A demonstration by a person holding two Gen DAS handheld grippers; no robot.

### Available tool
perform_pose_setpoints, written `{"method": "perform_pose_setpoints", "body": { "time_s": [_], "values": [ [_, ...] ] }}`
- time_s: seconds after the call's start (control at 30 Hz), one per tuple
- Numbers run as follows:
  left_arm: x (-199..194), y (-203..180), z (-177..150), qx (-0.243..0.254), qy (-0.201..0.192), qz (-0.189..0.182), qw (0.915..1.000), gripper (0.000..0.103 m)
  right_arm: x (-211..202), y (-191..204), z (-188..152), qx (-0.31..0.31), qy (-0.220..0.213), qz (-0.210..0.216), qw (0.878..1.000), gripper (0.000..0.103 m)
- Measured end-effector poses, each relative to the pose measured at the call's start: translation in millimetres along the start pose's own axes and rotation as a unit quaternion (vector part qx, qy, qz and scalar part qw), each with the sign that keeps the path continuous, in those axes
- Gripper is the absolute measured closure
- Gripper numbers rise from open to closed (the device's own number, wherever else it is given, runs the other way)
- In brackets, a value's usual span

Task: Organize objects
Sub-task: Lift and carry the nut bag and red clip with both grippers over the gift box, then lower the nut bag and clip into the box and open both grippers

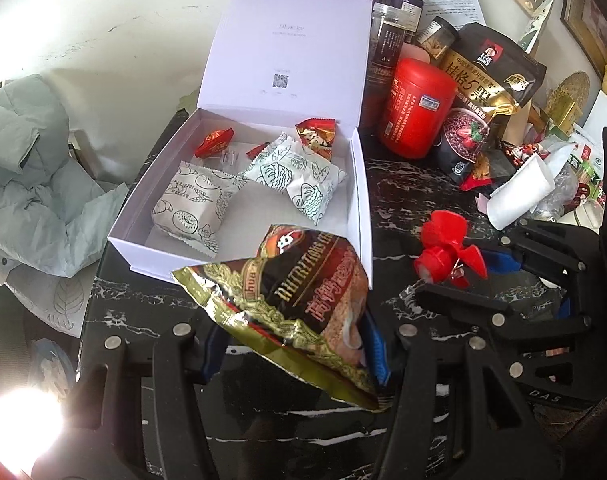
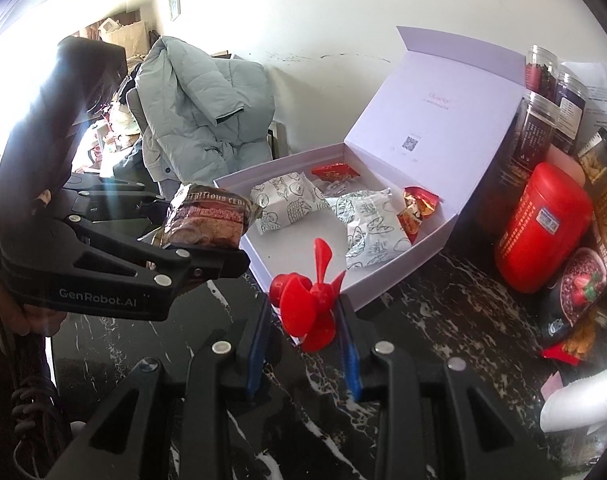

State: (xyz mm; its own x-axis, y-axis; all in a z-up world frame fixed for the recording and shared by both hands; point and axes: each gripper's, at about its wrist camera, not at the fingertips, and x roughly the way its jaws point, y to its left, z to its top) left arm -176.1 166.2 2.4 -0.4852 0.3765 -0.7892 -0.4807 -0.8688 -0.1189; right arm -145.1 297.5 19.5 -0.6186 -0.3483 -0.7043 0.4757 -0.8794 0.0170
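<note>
Clearance around the open white box (image 1: 359, 184) on the dark marble table (image 1: 395, 208).
Box top open; raised lid (image 1: 287, 40) blocks its far side. Bare floor at its near-right corner; two printed pastry packets (image 1: 191, 204) fill the left and middle. To the right, red canister (image 1: 419, 108), dark jars (image 1: 387, 40) and cereal bag (image 1: 491, 80) crowd the table; near edge free.

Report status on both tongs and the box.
Left tongs shut on cereal packet. Right tongs shut on red propeller. White box open, snacks inside, approach unobstructed.
</note>
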Motion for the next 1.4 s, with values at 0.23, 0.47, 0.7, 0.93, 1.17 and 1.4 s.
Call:
{"method": "perform_pose_setpoints", "body": {
  "time_s": [0.23,0.47,0.7,0.93,1.17,1.4],
  "values": [
    [21,12,22,-0.001,0.005,-0.004,1.0,0.049,20,-15,21,0.001,-0.005,0.004,1.0,0.071],
    [34,22,41,0.002,-0.004,0.0,1.0,0.049,37,-26,40,-0.005,-0.007,0.007,1.0,0.071],
    [46,34,61,0.005,-0.015,0.005,0.9999,0.049,50,-40,60,-0.008,-0.011,0.006,1.0,0.071],
    [64,49,78,-0.005,-0.014,0.016,0.9998,0.049,70,-56,81,0.0,-0.009,0.009,1.0,0.071],
    [83,65,92,-0.01,-0.009,0.022,0.9997,0.049,94,-68,99,0.008,-0.009,0.016,1.0,0.071],
    [106,71,106,-0.004,0.001,0.015,0.9999,0.049,115,-84,109,0.015,-0.011,0.014,1.0,0.071]
  ]
}}
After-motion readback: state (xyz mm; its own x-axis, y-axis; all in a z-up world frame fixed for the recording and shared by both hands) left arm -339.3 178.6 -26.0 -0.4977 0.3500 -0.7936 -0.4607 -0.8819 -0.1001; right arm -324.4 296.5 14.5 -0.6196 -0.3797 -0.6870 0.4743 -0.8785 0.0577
